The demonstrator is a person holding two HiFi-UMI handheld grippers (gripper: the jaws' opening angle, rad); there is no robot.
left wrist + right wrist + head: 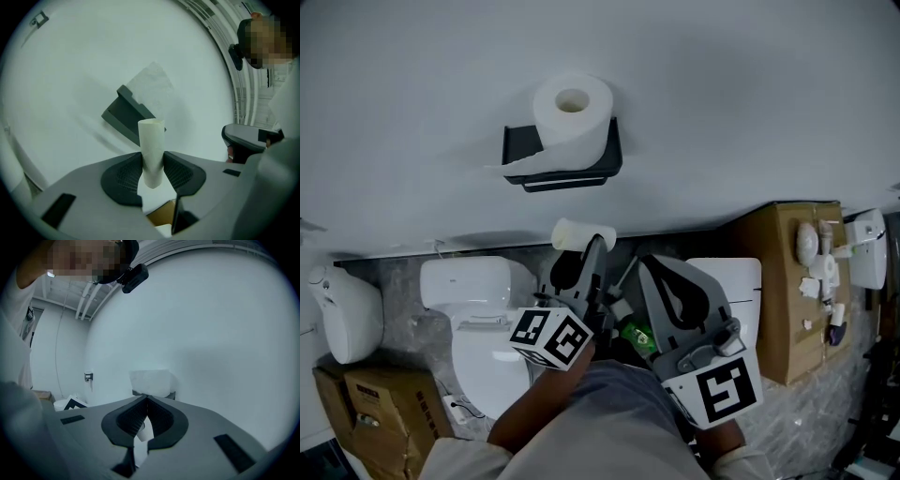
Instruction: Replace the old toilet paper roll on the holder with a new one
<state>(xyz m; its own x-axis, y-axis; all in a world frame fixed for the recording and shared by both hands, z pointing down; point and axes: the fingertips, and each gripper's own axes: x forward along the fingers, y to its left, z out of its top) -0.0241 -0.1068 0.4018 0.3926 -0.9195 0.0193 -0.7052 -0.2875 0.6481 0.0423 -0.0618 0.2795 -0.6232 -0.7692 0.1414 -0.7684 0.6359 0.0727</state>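
High on the smooth white wall, seen from the head view, a plump new roll sits on the boxy black holder. Left gripper view: the left gripper pinches a pale cardboard tube between ribbed pads. Right gripper view: the right gripper is closed and empty.

I can read no words or numbers anywhere. The cardboard box down at my left carries a dark printed patch, perhaps a label, too small to make out.
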